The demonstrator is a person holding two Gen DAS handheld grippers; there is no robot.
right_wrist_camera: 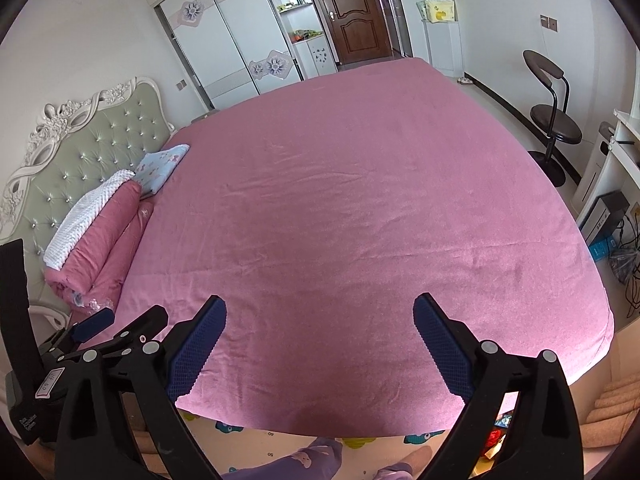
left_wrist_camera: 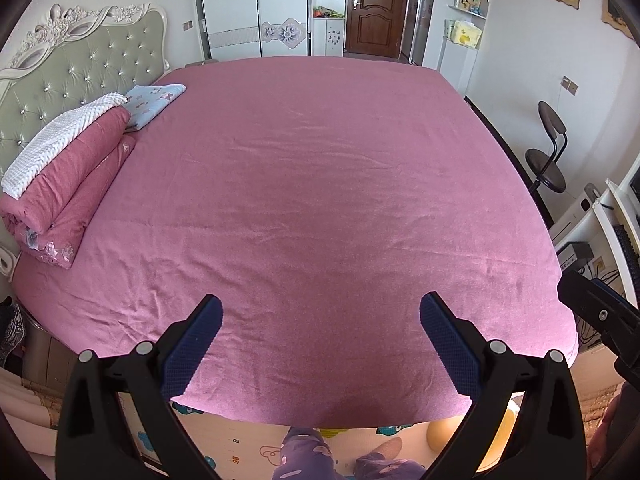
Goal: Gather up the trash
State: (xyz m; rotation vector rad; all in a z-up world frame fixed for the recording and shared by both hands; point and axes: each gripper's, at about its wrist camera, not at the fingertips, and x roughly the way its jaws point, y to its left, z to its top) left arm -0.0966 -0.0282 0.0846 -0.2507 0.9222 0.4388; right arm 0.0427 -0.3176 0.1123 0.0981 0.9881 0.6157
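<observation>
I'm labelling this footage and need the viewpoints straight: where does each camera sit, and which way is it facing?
Left wrist: on the left gripper, looking down across the pink bed toward the headboard and door; open jaws, the person's legs, right gripper at the edge.
Right wrist: on the right gripper, same direction; open jaws, legs, left gripper alongside.
Shared: bed, folded quilt, wardrobe, chair.

The bed sheet [left_wrist_camera: 320, 200] ahead of the grippers is pink. The folded quilt [left_wrist_camera: 68, 196] is pink with flowers. The pillow [left_wrist_camera: 154, 98] is light blue with little shapes.
</observation>
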